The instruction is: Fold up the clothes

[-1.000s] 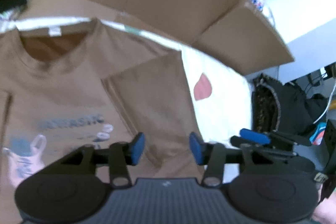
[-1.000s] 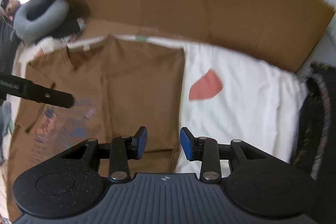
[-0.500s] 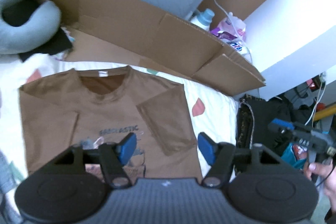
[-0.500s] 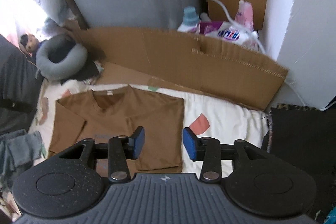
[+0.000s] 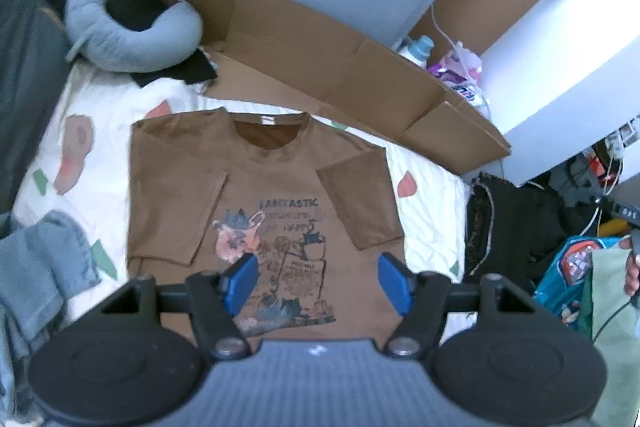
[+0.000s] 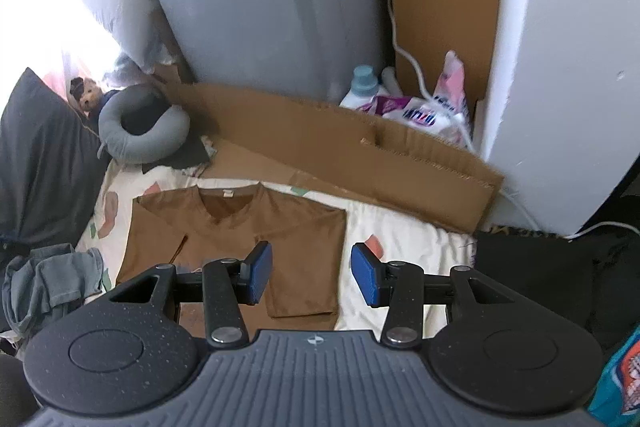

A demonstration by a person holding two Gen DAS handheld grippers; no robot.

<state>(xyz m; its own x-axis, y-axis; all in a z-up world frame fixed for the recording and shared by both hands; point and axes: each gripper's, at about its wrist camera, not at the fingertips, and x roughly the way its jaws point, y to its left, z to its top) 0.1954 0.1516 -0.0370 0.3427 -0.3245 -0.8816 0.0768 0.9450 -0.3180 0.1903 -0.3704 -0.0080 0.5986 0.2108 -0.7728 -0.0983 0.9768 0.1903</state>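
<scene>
A brown T-shirt (image 5: 276, 195) is lying flat on a white sheet (image 5: 432, 195) with coloured patches, print side up. Both its short sleeves are lying folded inward over the body, so the sides are making nearly straight edges. The collar is pointing to the far side, toward a long piece of cardboard (image 5: 320, 67) that is standing along the far edge of the sheet. The print is showing the word "FANTASTIC" and a drawing under it.

The left gripper (image 5: 316, 283) is hanging above the near part of the T-shirt and looking down on it. Its blue pads (image 5: 240, 281) are standing wide apart and are holding nothing; the print is showing in the gap between them. The right gripper (image 6: 312, 273) is also hanging above the T-shirt (image 6: 240, 227), over its right side. Its jaws are about half open and are gripping nothing.

A grey ring-shaped cushion (image 5: 132, 31) is lying at the far left, beside the cardboard. A heap of grey-blue clothes (image 5: 44, 267) is lying on the left of the sheet, near the T-shirt but apart from it. On the right of the sheet a black cloth (image 5: 516, 227) is lying. Behind the cardboard a bottle (image 6: 360, 87) with a blue cap is standing next to a pink and white bag (image 6: 424, 111).
</scene>
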